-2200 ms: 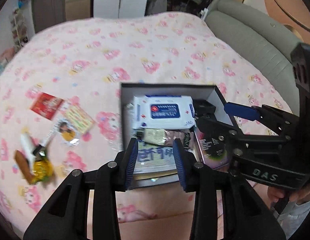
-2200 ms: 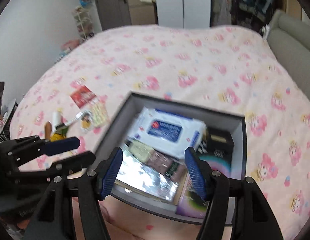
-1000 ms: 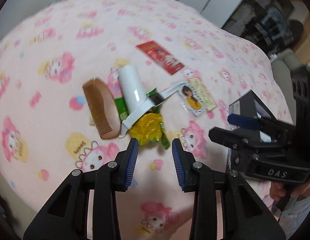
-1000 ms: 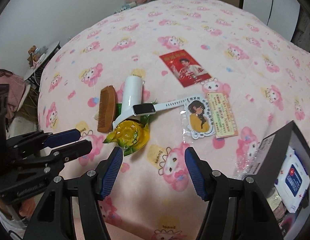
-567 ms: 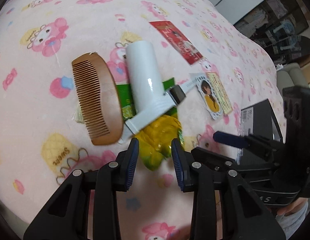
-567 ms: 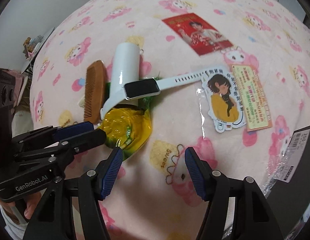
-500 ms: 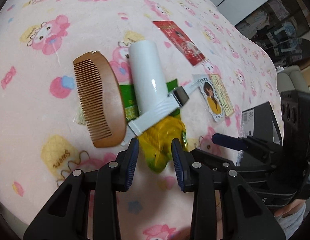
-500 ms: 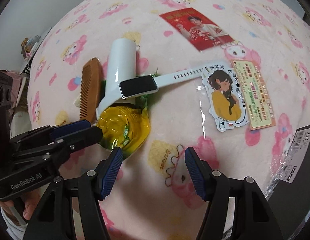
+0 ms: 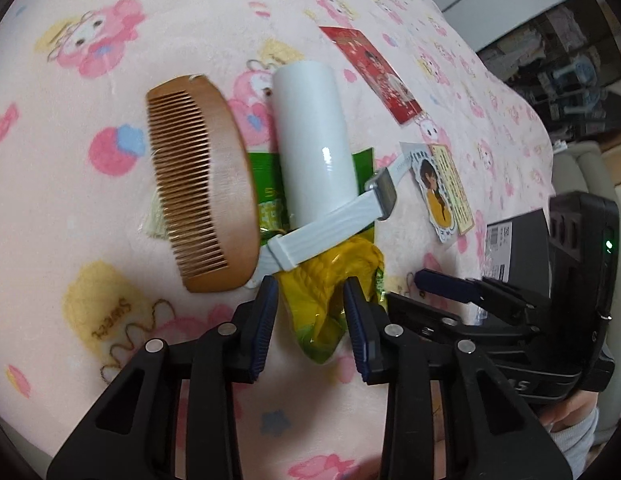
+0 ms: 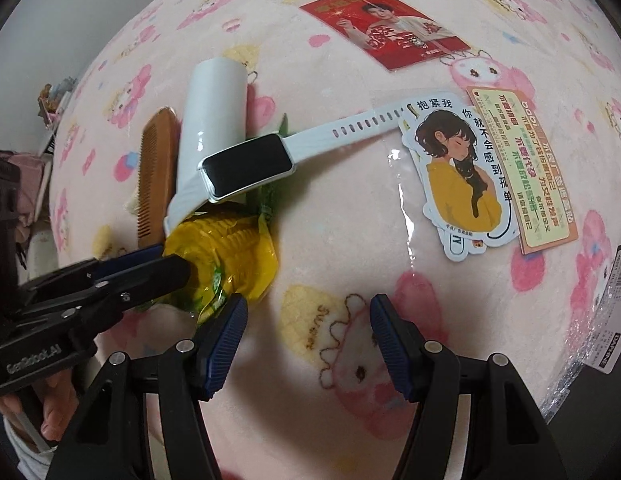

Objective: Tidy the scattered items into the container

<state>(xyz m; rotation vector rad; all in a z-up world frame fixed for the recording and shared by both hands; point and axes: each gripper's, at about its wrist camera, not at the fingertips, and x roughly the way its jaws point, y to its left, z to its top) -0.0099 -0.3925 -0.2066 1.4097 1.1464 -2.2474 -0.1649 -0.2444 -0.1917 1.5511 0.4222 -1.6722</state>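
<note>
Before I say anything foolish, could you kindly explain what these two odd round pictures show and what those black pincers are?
There is no robot: a person holds a hand tool in each hand, each ending in a two-finger claw with a fisheye camera looking along its fingers. One picture is from the left claw, the other from the right claw.

They look down on a pink cartoon-print blanket. On it lie a wooden comb, a white cylinder, a white smartwatch draped over it, a red card, a sticker of a girl and a yellow corn packet.

The left claw straddles the corn packet; whether it grips it I cannot tell. The right claw is open and empty.
</note>
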